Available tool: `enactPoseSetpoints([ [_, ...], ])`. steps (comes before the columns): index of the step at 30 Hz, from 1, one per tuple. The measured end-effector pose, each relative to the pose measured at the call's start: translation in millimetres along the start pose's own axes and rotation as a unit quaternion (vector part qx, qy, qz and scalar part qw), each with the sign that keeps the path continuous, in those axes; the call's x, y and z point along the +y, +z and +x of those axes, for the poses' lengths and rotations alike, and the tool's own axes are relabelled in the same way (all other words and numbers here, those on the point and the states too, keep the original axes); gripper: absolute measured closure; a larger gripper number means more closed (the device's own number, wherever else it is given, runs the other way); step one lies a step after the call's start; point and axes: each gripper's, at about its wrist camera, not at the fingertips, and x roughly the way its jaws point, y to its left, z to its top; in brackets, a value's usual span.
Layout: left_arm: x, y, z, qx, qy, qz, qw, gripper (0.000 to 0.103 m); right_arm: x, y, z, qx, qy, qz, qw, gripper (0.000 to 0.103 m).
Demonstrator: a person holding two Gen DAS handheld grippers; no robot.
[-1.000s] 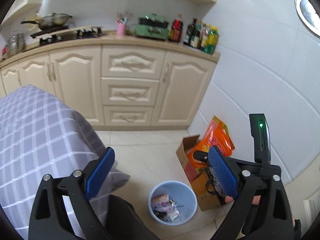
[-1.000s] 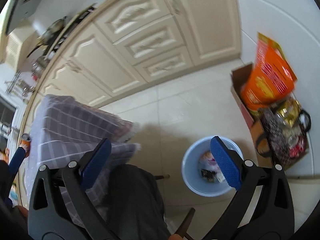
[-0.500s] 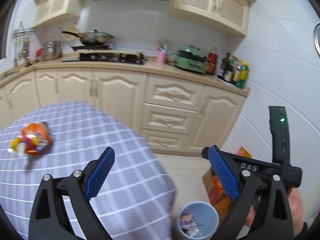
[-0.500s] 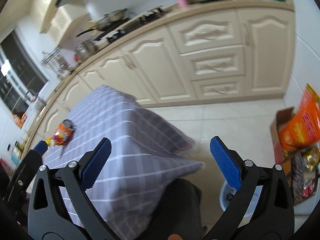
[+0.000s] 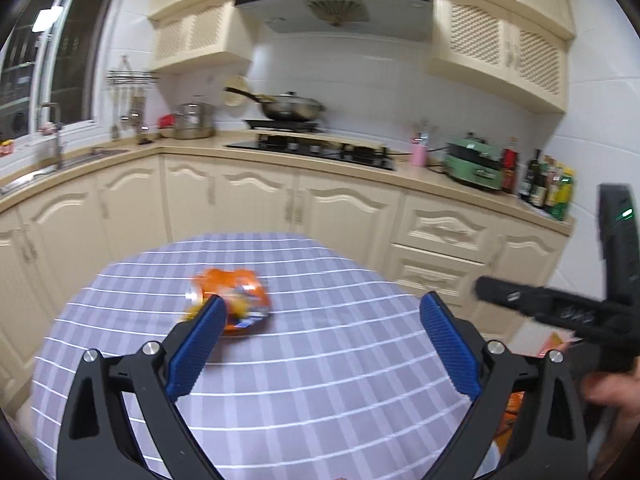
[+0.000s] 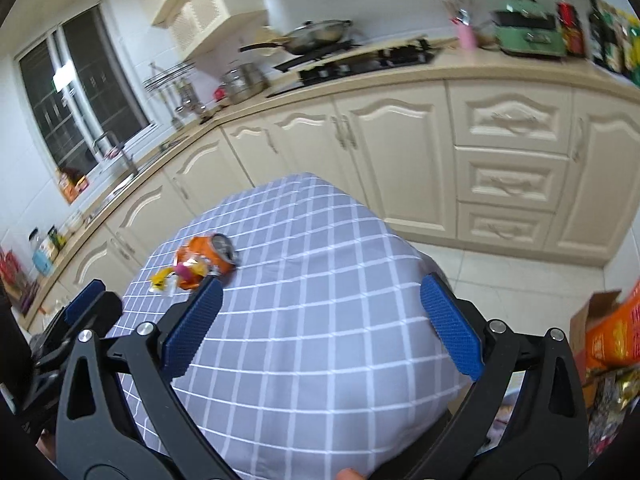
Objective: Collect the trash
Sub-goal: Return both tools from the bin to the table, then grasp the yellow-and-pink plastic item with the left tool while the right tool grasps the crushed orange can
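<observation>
I am holding both tools above the table draped in a grey-lilac checked cloth, and both are empty: my left gripper is spread wide with nothing between its blue ribbed pads, and my right gripper is spread just as wide, also holding nothing. I judge that I am lining up for a pick, not yet reaching.

The trash is lying toward the far left of the cloth: a crushed orange drink can on its side, with crumpled yellow and pink wrapper scraps touching it on the side nearer me. From the left tool the pile is sitting just beyond my left pad, so that tool is the closer one. The next move, as I see it, calls for steering the left tool forward and down until the pads are straddling the can, then closing on it without flattening it further or scattering the scraps.

In the left view the can is smeared by motion and partly covered by my pad. No bin is showing in either view, and I cannot tell how many separate scraps there are.
</observation>
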Motion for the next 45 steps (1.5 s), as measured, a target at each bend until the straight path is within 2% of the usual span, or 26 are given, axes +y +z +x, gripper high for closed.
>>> enactPoseSetpoints([
  [3, 28, 1, 13, 0.010, 0.041, 0.007, 0.9991, 0.008, 14, 2, 11, 0.005, 0.010, -0.010, 1.000, 0.006],
  [5, 47, -1, 29, 0.032, 0.071, 0.014, 0.9969, 0.008, 19, 3, 18, 0.009, 0.014, -0.013, 1.000, 0.006],
  [8, 72, -5, 52, 0.058, 0.097, 0.016, 0.9935, 0.008, 22, 1, 31, 0.019, 0.020, -0.012, 1.000, 0.006],
  [12, 90, -9, 80, 0.088, 0.113, 0.021, 0.9894, 0.008, 24, 0, 45, 0.030, 0.023, -0.011, 0.999, 0.006],
  [17, 101, -12, 109, 0.121, 0.105, 0.022, 0.9868, 0.008, 25, 0, 62, 0.041, 0.023, -0.007, 0.999, 0.006],
  [18, 101, -12, 112, 0.126, 0.103, 0.024, 0.9864, 0.012, 25, 0, 64, 0.042, 0.025, -0.007, 0.999, 0.006],
  [19, 100, -13, 115, 0.130, 0.099, 0.026, 0.9863, 0.024, 27, 0, 67, 0.044, 0.025, -0.008, 0.999, 0.006],
  [20, 100, -14, 118, 0.139, 0.089, 0.026, 0.9860, 0.030, 28, 1, 69, 0.046, 0.027, -0.009, 0.999, 0.006],
  [22, 101, -15, 123, 0.150, 0.075, 0.019, 0.9857, 0.054, 31, 1, 73, 0.049, 0.029, -0.011, 0.998, 0.006],
  [24, 104, -18, 127, 0.165, 0.057, 0.008, 0.9847, 0.071, 35, 0, 76, 0.052, 0.034, -0.014, 0.998, 0.006],
  [25, 104, -19, 127, 0.164, 0.054, 0.007, 0.9849, 0.074, 37, 0, 77, 0.053, 0.036, -0.016, 0.998, 0.006],
  [32, 111, -23, 103, 0.139, 0.036, -0.016, 0.9895, 0.077, 50, -2, 82, 0.060, 0.038, -0.027, 0.997, 0.006],
  [33, 113, -23, 97, 0.134, 0.035, -0.020, 0.9901, 0.081, 52, -1, 83, 0.061, 0.039, -0.028, 0.997, 0.006],
  [37, 119, -28, 82, 0.124, 0.020, -0.037, 0.9914, 0.082, 62, -4, 91, 0.072, 0.041, -0.039, 0.996, 0.006],
  [40, 126, -33, 79, 0.124, 0.022, -0.048, 0.9909, 0.082, 73, -7, 94, 0.078, 0.046, -0.047, 0.995, 0.006],
  [45, 137, -36, 59, 0.099, 0.022, -0.074, 0.9921, 0.085, 91, -11, 102, 0.087, 0.049, -0.062, 0.993, 0.006],
])
